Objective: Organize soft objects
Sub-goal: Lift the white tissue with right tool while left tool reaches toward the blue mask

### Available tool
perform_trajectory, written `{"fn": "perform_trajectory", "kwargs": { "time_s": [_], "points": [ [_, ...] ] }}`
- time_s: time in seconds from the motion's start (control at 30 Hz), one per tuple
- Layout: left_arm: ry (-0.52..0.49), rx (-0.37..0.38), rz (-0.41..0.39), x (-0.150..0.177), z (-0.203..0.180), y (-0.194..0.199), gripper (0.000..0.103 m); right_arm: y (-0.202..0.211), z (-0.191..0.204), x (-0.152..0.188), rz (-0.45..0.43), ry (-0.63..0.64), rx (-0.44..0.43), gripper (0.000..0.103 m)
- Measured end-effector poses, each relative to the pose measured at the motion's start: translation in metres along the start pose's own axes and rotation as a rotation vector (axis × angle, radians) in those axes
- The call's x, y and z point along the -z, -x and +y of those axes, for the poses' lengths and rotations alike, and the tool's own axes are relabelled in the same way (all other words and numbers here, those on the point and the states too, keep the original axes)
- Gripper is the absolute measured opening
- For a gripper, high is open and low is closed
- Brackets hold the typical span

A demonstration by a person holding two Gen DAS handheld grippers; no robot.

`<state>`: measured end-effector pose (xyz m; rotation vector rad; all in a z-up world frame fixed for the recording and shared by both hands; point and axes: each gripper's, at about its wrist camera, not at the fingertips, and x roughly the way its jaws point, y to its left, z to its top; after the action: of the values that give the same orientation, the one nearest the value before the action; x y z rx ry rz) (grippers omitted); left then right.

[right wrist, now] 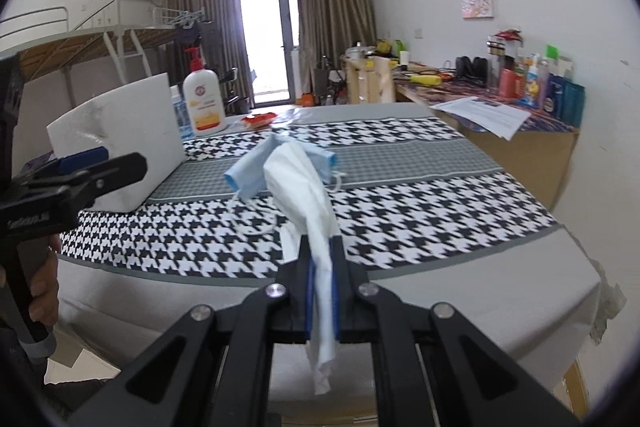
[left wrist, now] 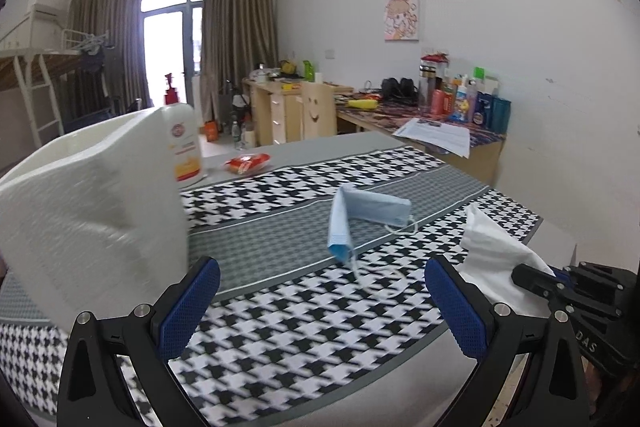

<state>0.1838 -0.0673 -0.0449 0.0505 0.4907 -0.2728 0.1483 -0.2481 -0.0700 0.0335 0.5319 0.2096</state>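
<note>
The right gripper (right wrist: 321,259) has its jaws squeezed tight on a thin, crinkly white tissue (right wrist: 304,187), which sticks up past the tips and hangs down behind them, and the left gripper (left wrist: 322,291) has its blue bumpy jaws spread wide with nothing between them. A soft blue face mask (left wrist: 360,215) with white ear loops lies folded like a little tent on the black-and-white checked cloth (left wrist: 280,339) on the surface. A white foam box (left wrist: 88,211) stands at the left, but I cannot see inside it, and behind it are a white pump bottle (right wrist: 203,99) with an orange label too blurry to read and a shiny red packet (left wrist: 247,163).
</note>
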Motion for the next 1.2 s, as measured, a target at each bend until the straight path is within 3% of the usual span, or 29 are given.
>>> {"fn": "perform_trajectory", "kwargs": {
  "time_s": [0.3,0.77,1.07,1.2],
  "points": [
    [-0.031,0.059,0.039,-0.013,-0.02,-0.029,0.102,0.004,-0.025,0.001,-0.002,-0.048,0.056,0.01],
    [-0.023,0.067,0.151,-0.023,-0.029,-0.083,0.101,0.003,-0.054,0.001,0.002,-0.099,0.1,0.01],
    [-0.021,0.046,0.232,-0.026,-0.025,-0.115,0.088,-0.007,-0.061,-0.001,0.013,-0.116,0.094,0.01],
    [-0.02,0.043,0.27,-0.027,-0.024,-0.129,0.074,-0.01,-0.061,0.001,0.02,-0.119,0.087,0.01]
  ]
}}
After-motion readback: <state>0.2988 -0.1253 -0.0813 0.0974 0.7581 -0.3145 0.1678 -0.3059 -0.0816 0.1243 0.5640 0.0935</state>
